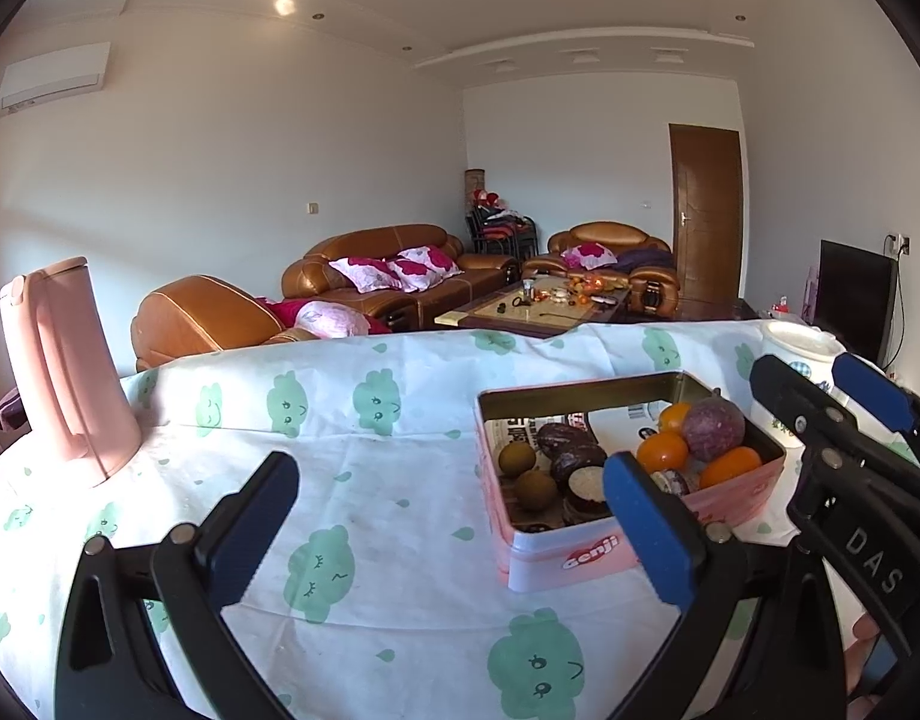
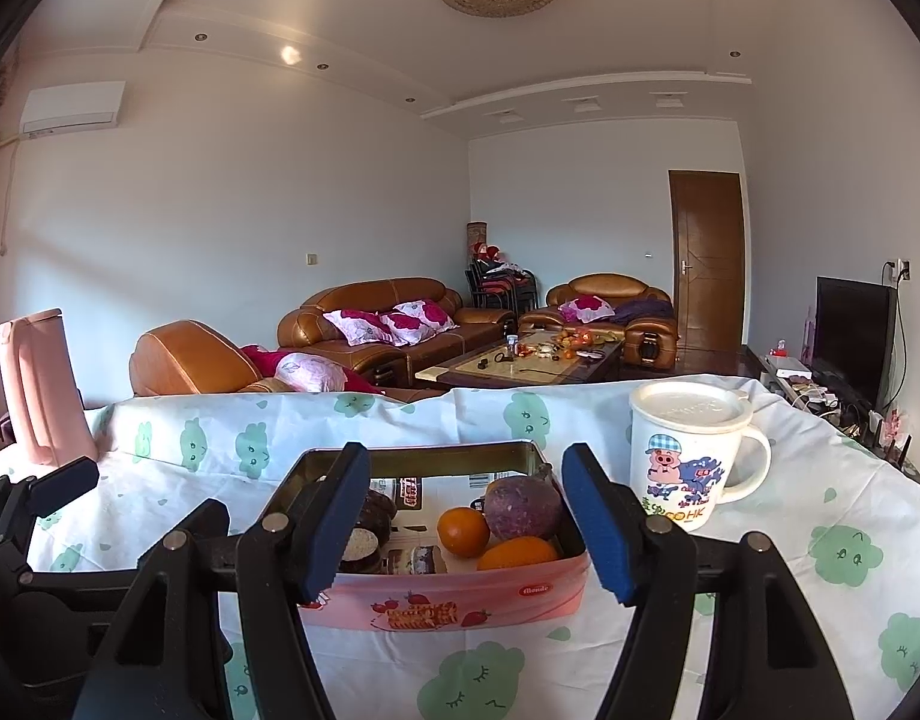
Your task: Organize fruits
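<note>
A pink rectangular tin (image 1: 586, 552) stands on the clouded tablecloth and holds fruit: a purple passion fruit (image 1: 713, 429), oranges (image 1: 662, 451), two brown round fruits (image 1: 517, 459) and dark brown pieces (image 1: 571, 450). In the right wrist view the tin (image 2: 454, 594) sits straight ahead, with the passion fruit (image 2: 522, 507) and oranges (image 2: 463, 531) inside. My left gripper (image 1: 454, 528) is open and empty, to the tin's left front. My right gripper (image 2: 469, 531) is open and empty, its fingers either side of the tin's near wall. It also shows at the right of the left wrist view (image 1: 820, 384).
A pink kettle (image 1: 64, 372) stands at the table's far left. A white lidded cartoon mug (image 2: 691, 456) stands right of the tin. The table's far edge lies behind the tin, with sofas and a coffee table beyond.
</note>
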